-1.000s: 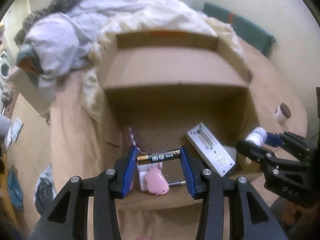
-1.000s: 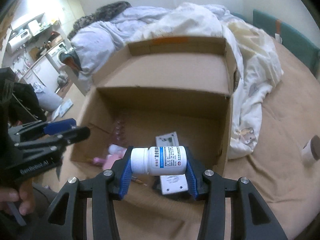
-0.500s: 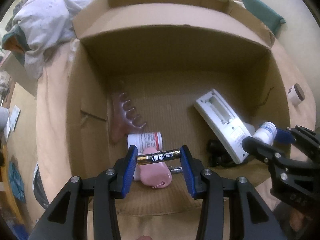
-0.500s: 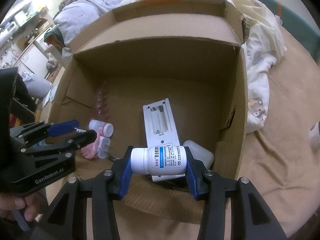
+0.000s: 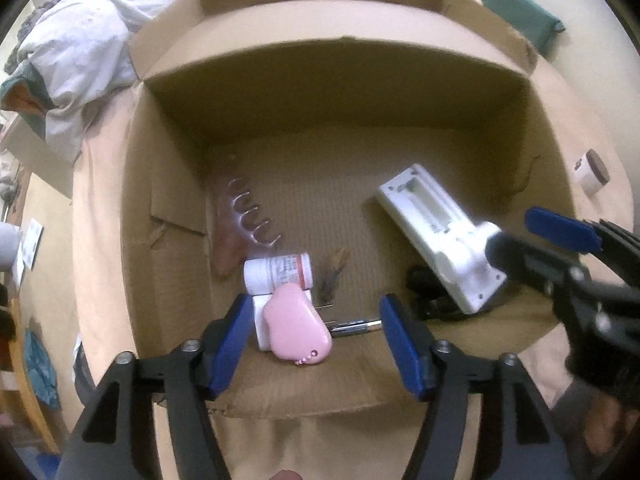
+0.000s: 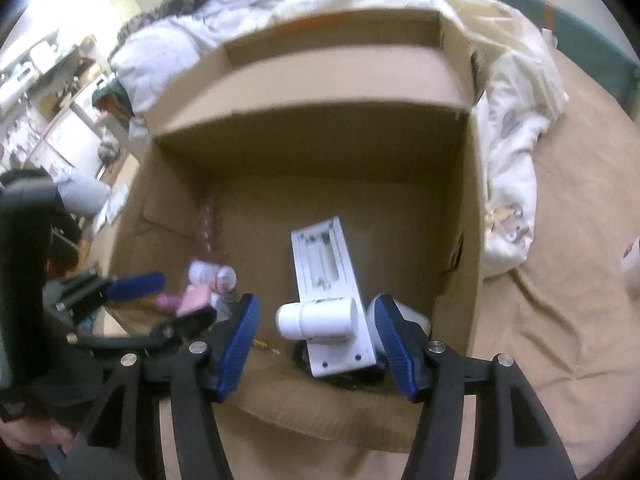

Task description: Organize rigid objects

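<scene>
Battery (image 5: pixel 356 326): seen lying on the floor of the cardboard box (image 5: pixel 172 208), just below and between the spread tips of the left gripper (image 5: pixel 314 344); no pad is touching it.
White bottle (image 6: pixel 318 317): seen blurred between the fingers of the right gripper (image 6: pixel 316 338), clear of both pads, over the near end of the white remote-like casing (image 6: pixel 326 264).
Left gripper: jaws are opening; nothing is pressed by the blue pads (image 5: pixel 230 340).
Right gripper: jaws are opening; the bottle is bracketed but not clamped.
Pink foot-shaped item (image 5: pixel 296 330): found just ahead of the left gripper's left finger, lying over a small white block.
Red-labelled bottle (image 5: pixel 278 272): laid on its side just beyond the pink item.
Hair claw (image 5: pixel 248 220): placed further ahead, against the box's left wall.
Black object (image 5: pixel 430 296): partly hidden under the casing's near end.
Box setting: rested on a tan bedsheet (image 6: pixel 560 280), with rumpled bedding (image 6: pixel 508 152) beyond.
</scene>
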